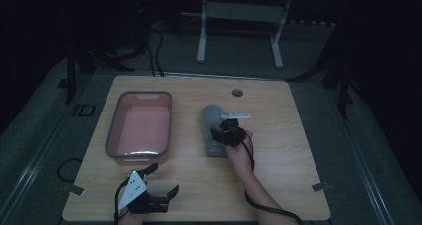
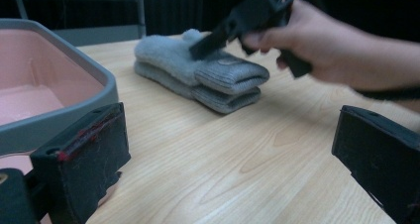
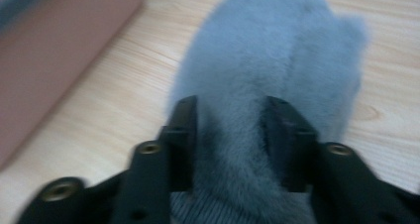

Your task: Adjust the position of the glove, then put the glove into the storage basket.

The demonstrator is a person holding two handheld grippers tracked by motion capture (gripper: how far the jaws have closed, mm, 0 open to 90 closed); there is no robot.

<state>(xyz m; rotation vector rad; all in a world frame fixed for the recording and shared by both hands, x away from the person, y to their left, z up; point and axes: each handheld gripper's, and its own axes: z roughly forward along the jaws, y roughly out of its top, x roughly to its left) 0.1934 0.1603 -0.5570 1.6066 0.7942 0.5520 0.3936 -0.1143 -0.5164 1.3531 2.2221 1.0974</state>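
The right gripper [image 1: 222, 131] is pressing down onto the grey mittens [image 1: 214, 120], which are lying stacked on the wooden table [image 1: 278, 150] just right of the pink tub [image 1: 141, 127]; its jaws are standing partly apart with fuzzy grey fabric bulging between them, pads flanking it, though a real clamp is not evident. The left gripper [image 1: 161, 179] is resting at the near table edge beside the tub, jaws spread wide with nothing between them.

The pink tub [image 3: 59, 50] is blurred and cut off by the frame; the grey mittens' [image 3: 267, 75] cuff is hidden behind the right hand-held gripper [image 3: 230, 135].
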